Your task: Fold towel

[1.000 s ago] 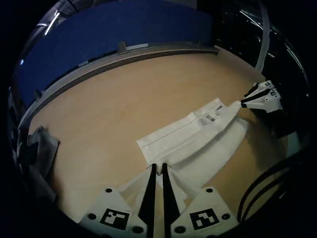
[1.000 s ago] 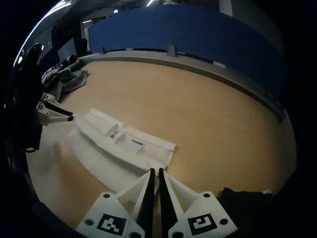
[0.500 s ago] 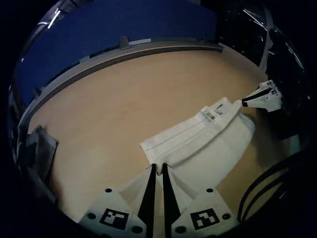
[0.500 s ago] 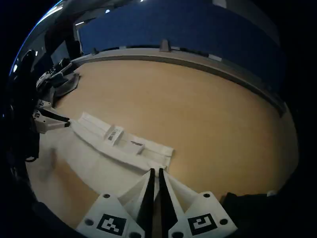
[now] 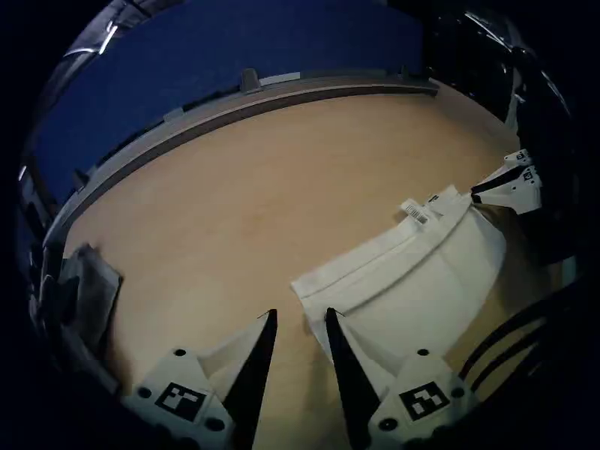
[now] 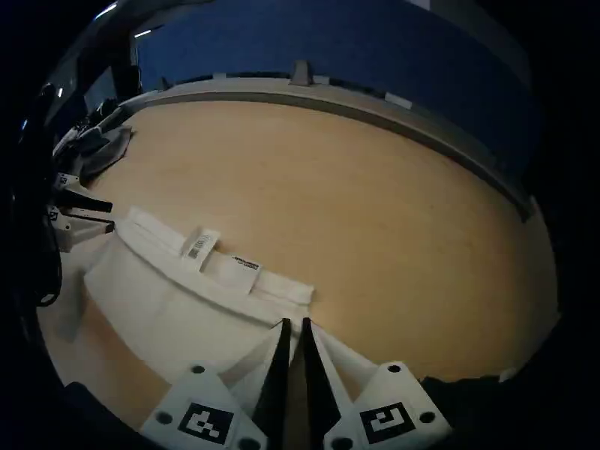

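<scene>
— Where is the towel [image 5: 409, 274] sitting?

— Flat on the wooden worktop [image 5: 247, 187] and doubled over. The hemmed edge with the sewn-in label [image 6: 199, 244] is on its far side. A blue partition [image 5: 225, 52] stands well beyond that edge.

— And the grippers?

— There's one at each end, so the towel's long axis runs straight from one to the other. The left gripper [image 5: 298, 313] has its jaws apart, and the near corner of the towel lies just beside its right finger, loose on the wood. The right gripper [image 6: 295, 322] has its jaws together at the opposite corner, and I'd say they're pinching the cloth there.

— Was the left one holding a moment ago?

— Yes. Half a second back, its jaws were closed on that near corner. Now they've sprung open and the corner has dropped. The towel also looks flatter than it did, with less sag along the middle.

— So what does the next move depend on?

— I'd guess it depends on the right end. That corner is the only one in a grip, and the towel stretches away from those jaws towards the left gripper. Either the corner gets let go too, or it gets carried along the long axis for a second fold.

— Is anything else near the towel?

— A grey cloth [image 5: 86, 281], well away past the towel's left end.
</scene>
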